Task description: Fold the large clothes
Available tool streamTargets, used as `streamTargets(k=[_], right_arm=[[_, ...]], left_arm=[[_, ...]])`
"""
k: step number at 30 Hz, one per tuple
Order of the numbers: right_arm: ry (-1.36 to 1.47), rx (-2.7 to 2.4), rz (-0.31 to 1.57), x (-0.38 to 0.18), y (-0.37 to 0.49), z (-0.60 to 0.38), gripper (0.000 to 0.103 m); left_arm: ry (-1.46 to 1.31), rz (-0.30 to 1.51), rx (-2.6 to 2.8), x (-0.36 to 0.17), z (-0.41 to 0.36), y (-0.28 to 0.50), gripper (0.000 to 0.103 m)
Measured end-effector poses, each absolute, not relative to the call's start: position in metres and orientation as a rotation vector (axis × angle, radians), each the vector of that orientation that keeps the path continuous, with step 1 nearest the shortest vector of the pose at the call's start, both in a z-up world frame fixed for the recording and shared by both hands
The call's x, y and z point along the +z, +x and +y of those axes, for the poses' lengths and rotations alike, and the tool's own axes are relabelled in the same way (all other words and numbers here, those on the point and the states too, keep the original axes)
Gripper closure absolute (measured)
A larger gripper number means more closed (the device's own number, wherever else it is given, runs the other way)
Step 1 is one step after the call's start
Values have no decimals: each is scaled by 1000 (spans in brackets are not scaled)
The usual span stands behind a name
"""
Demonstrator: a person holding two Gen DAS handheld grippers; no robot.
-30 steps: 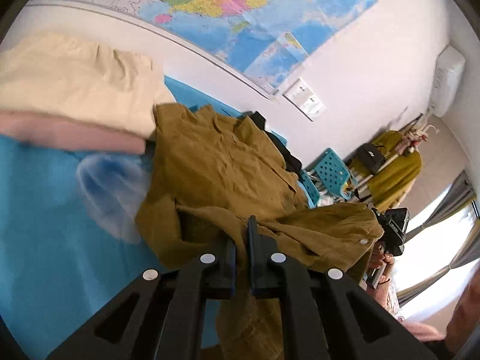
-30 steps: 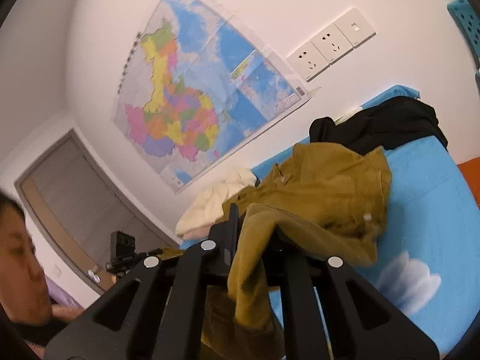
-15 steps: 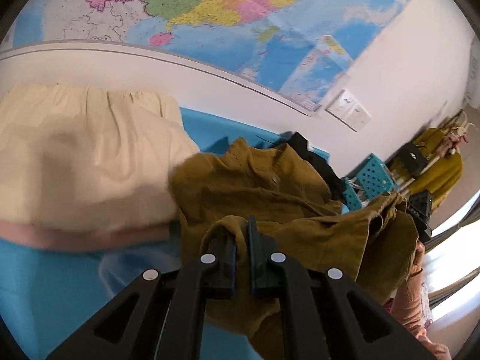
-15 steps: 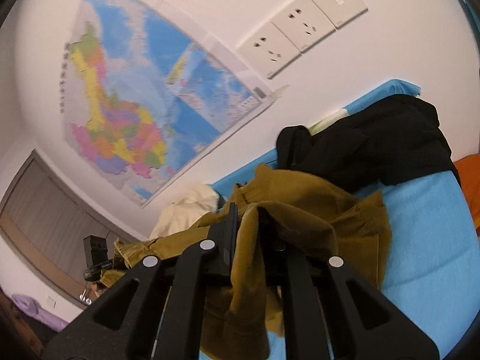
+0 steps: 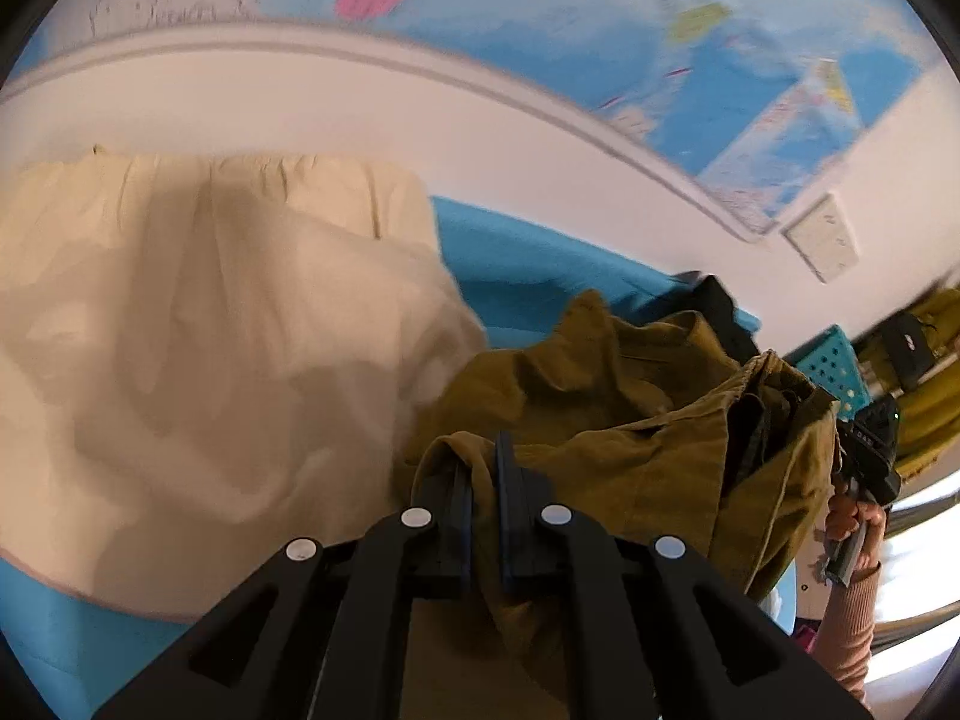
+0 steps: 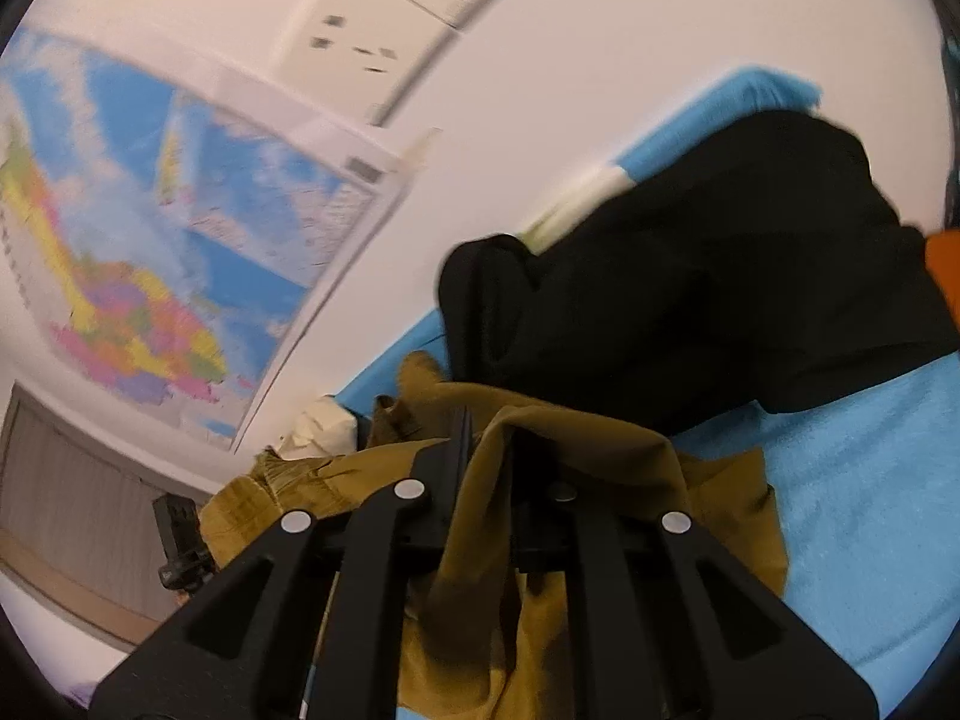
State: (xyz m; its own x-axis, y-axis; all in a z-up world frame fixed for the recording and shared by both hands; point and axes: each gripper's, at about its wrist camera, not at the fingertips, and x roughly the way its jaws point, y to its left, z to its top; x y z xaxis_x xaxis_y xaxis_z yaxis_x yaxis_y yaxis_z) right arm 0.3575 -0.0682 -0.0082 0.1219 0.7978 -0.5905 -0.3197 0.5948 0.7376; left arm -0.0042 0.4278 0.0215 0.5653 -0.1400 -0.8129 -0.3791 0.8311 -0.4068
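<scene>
An olive-brown shirt (image 5: 630, 420) lies bunched on the blue bed sheet (image 5: 528, 276), with one edge lifted between both grippers. My left gripper (image 5: 483, 462) is shut on a fold of it, right beside a cream garment (image 5: 210, 330). In the right wrist view, my right gripper (image 6: 489, 438) has the olive shirt (image 6: 708, 492) between its fingers and draped over the right finger. Its jaws are opening slightly, and the cloth still fills the gap. A black garment (image 6: 720, 276) lies just beyond it.
A wall with a coloured map (image 5: 600, 30) and sockets (image 6: 384, 18) runs close behind the bed. A teal crate (image 5: 834, 366) and yellow clothing stand off the far end. An orange item (image 6: 945, 264) shows at the right edge. A hand (image 5: 852, 522) holds the other gripper.
Both grippers have carried the olive shirt's edge toward the wall. The cream pile now fills the left wrist view, and the black garment looms larger in the right wrist view.
</scene>
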Motion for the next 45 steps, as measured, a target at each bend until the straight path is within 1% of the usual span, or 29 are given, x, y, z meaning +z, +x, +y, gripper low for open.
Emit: streamTargets(k=[4,5,7,8,9,11,13,15,17,18,19,20,21,22,23,24,25,28,30,32,33,34,36,38,39,41,42,43,45], right_arm=[[504,843,1206,-19,364,-61,90],[516,842,1205,-20,365,-62,87],[543,856,1182,-16,364,-64,65],[558,862,1160,-12,362,-66,43],[572,874,1132,-7,360,-69,36],[549,911,1070,7,349,-73,36],[453,955,1024,18,334,-67,35],[246,945,982,25,311,-49,35],[70,924,953,24,296,-30,35],[6,924,948,21,290,-20,35],[-44,924,943,18,285,-12,36],[-116,901,923,14,280,-3,41],[-182,868,902,10,278,4,58],[-211,855,897,6,277,7,67],[-228,854,897,3,277,11,87],[-258,843,890,0,279,13,98],[-264,839,882,0,279,13,98],[-237,838,840,9,280,10,100],[-193,831,784,25,281,4,100],[-158,814,719,43,281,0,101],[-140,810,686,52,281,4,101],[-118,805,644,62,281,2,101],[-95,803,607,70,284,1,101],[-122,796,649,60,292,10,101],[-141,794,699,50,296,13,101],[-160,777,768,28,302,17,101],[-157,770,800,18,305,15,100],[-155,769,817,13,305,16,100],[-148,764,849,4,309,10,99]], left_arm=[[-604,1013,183,7,433,10,97],[-606,1018,185,3,435,12,97],[-620,1022,184,-1,439,15,96],[-635,1023,181,-4,442,17,95],[-646,1023,179,-7,444,18,95],[-672,1017,177,-12,447,18,95],[-684,997,166,-13,447,15,94],[-669,969,147,-10,444,10,91],[-674,947,120,-7,443,4,81],[-686,924,98,-3,442,-1,60],[-683,890,92,3,441,-8,43],[-666,865,97,8,439,-12,38],[-635,828,84,16,434,-21,37],[-623,806,50,21,430,-28,36],[-610,778,-5,27,423,-38,36],[-588,764,-24,30,416,-44,36],[-523,750,-49,34,401,-50,35],[-325,796,-51,32,357,-48,35],[-205,817,-50,27,329,-39,35],[-162,882,-43,14,314,-17,45],[-167,904,-39,8,314,-9,53],[-173,925,-24,0,314,1,56],[-146,945,44,-10,315,18,58],[-136,977,134,-22,322,33,66],[-148,991,162,-28,328,41,72],[-183,993,157,-31,336,47,77],[-202,989,154,-30,339,48,83],[-207,987,151,-29,341,49,92],[-204,964,156,-24,341,49,100]])
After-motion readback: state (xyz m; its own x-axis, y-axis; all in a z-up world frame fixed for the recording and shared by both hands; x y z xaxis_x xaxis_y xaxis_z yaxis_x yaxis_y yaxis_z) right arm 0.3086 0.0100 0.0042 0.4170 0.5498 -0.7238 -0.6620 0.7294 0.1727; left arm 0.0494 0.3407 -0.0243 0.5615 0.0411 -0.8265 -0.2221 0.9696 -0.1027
